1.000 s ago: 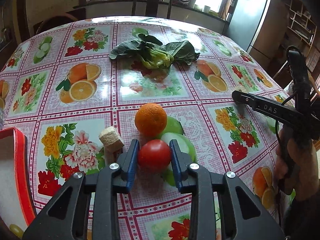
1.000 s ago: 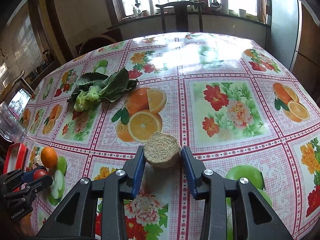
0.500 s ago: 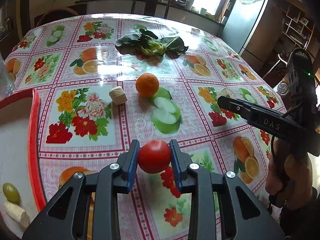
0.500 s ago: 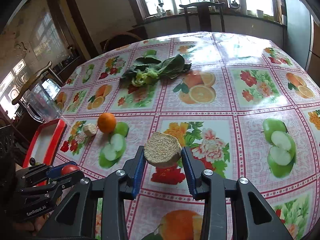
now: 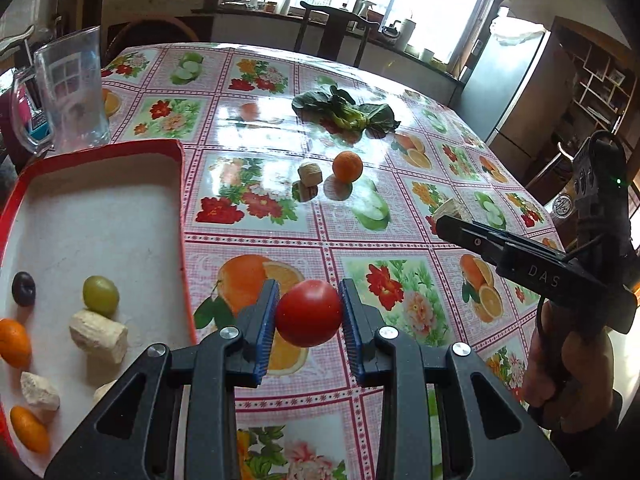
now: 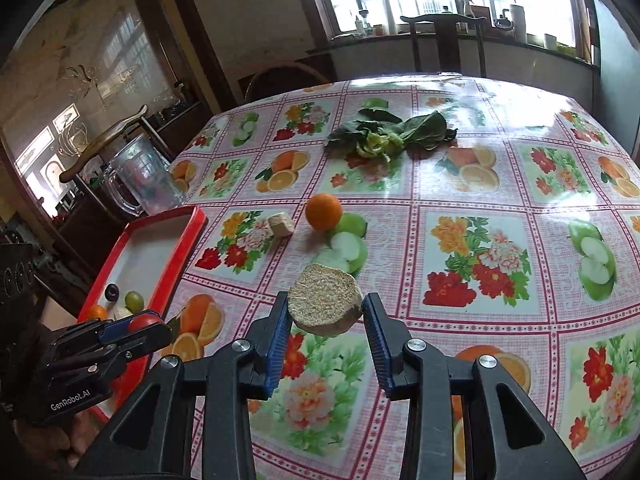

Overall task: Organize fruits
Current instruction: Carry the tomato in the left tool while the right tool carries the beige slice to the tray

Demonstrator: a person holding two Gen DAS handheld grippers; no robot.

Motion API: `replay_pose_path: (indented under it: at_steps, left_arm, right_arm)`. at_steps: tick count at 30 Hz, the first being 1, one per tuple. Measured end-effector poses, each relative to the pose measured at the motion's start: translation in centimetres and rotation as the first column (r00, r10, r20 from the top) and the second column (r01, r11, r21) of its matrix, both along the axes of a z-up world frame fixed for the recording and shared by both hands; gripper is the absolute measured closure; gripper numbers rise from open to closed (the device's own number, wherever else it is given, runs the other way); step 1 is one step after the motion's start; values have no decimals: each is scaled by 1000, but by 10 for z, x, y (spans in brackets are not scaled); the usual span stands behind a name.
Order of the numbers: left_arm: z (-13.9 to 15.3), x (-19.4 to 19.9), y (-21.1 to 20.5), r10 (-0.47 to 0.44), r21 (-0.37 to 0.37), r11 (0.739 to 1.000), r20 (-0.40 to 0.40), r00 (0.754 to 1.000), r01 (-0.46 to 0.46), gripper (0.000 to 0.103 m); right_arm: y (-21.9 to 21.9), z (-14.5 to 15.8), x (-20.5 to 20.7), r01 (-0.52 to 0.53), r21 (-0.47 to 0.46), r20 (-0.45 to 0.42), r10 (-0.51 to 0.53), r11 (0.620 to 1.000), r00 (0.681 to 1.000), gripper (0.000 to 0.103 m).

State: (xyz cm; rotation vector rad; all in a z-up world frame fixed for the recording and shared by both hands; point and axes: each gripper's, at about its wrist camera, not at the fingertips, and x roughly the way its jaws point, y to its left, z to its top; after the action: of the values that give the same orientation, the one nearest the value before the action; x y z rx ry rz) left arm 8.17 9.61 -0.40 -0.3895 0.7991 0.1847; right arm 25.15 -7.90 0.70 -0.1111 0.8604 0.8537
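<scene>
My left gripper (image 5: 308, 314) is shut on a red tomato (image 5: 309, 313) and holds it above the table, just right of the red-rimmed tray (image 5: 182, 216). The tray holds a green grape (image 5: 101, 296), a dark plum (image 5: 23, 289), small oranges and pale chunks. My right gripper (image 6: 325, 312) is shut on a tan fibrous chunk (image 6: 325, 304), held above the table. An orange (image 6: 324, 212) and a small tan chunk (image 6: 280, 225) lie mid-table. The left gripper with the tomato also shows in the right wrist view (image 6: 142, 324).
A leafy green vegetable (image 6: 390, 134) lies at the far side of the table. A clear glass pitcher (image 5: 72, 88) stands behind the tray. A chair (image 6: 444, 44) stands at the far edge. The tablecloth (image 6: 460, 208) has printed fruit and flowers.
Both grippers have pulled back and swung left toward the tray, each still holding its item. The tray's contents have come into the left wrist view.
</scene>
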Motion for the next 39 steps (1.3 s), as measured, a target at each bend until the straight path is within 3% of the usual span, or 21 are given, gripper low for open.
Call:
replay_pose_path:
  at_steps: [19, 39]
  left_arm:
    - [6, -64, 39, 108, -11, 994, 34, 994, -108, 75]
    - [3, -94, 67, 169, -16, 986, 40, 985, -168, 75]
  right_arm:
    - [43, 1, -75, -127, 19, -24, 127, 992, 992, 66]
    - [80, 1, -104, -208, 6, -23, 208, 978, 978, 66]
